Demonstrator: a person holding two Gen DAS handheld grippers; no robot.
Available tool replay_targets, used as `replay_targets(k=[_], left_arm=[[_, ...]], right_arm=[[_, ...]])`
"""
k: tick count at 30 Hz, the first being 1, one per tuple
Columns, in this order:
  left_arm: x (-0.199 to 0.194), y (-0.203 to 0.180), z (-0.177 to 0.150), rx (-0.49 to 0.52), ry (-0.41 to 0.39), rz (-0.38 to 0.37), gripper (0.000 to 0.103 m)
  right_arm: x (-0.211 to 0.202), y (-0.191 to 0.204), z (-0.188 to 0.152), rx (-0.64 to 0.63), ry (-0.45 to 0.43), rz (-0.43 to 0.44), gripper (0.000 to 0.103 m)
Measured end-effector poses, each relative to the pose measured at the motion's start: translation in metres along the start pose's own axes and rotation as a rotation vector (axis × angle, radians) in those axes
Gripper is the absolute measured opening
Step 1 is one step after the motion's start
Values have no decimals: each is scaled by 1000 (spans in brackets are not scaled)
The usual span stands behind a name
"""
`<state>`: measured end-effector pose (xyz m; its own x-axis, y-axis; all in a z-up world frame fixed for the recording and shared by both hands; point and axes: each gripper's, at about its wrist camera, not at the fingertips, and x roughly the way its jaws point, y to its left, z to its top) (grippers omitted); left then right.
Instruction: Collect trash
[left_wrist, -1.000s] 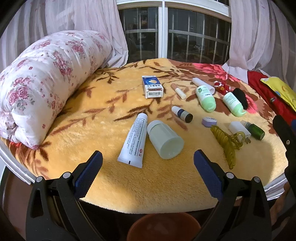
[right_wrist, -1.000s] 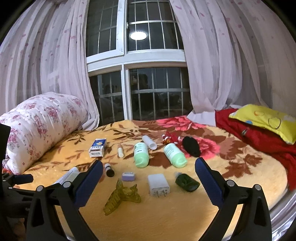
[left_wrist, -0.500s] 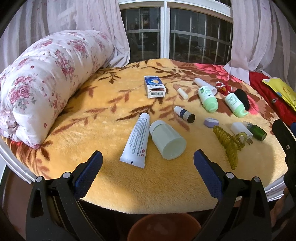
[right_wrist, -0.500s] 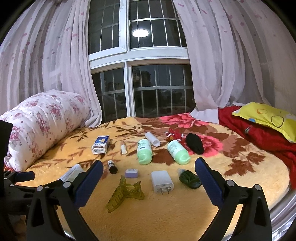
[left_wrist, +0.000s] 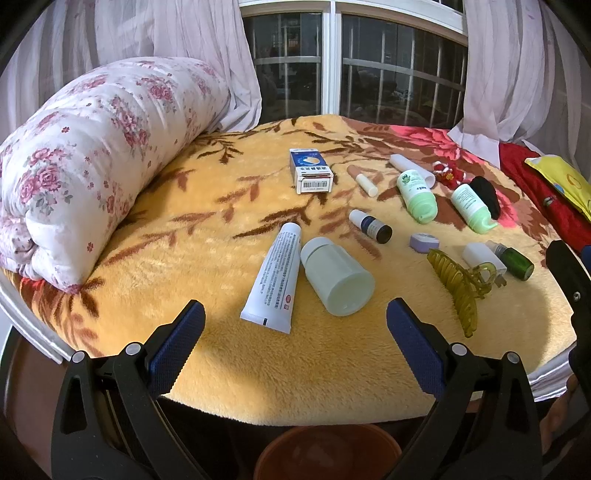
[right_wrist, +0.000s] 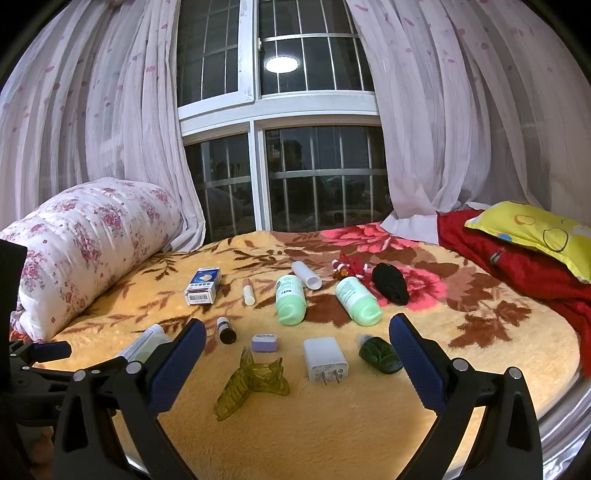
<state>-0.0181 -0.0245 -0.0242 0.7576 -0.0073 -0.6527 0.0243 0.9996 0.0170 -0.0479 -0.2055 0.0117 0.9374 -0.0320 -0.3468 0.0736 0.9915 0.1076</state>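
Hovering at the near edge of the bed, we hold both claws wide and empty. The left gripper (left_wrist: 295, 325) faces the white tube (left_wrist: 273, 275) and the pale plastic jar (left_wrist: 338, 280), which lie side by side on the yellow blanket (left_wrist: 155, 258), touching or nearly so. Both sit just ahead of the spread fingers, so we judge one of them the likely first pick. The right gripper (right_wrist: 295, 350) looks over the hair claw clip (right_wrist: 251, 380), the white charger (right_wrist: 325, 360) and the dark green bottle (right_wrist: 380, 358), holding nothing.

Farther back lie the blue-and-white box (left_wrist: 310, 175), two green-capped bottles (left_wrist: 417, 194) and a small dropper bottle (left_wrist: 371, 225). Nothing is collected yet, as far as we see.

A brown rim (left_wrist: 325, 454) shows below the mattress edge in the left view, possibly the bin, though only its top shows. If so, it sits directly below the left claw so that drops stay short.
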Motion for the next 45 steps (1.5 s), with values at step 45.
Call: replay_targets(k=[45], left_arm=[[4, 18, -16, -15, 19, -37, 96]], right_arm=[[4, -14, -10, -76, 12, -95, 98]])
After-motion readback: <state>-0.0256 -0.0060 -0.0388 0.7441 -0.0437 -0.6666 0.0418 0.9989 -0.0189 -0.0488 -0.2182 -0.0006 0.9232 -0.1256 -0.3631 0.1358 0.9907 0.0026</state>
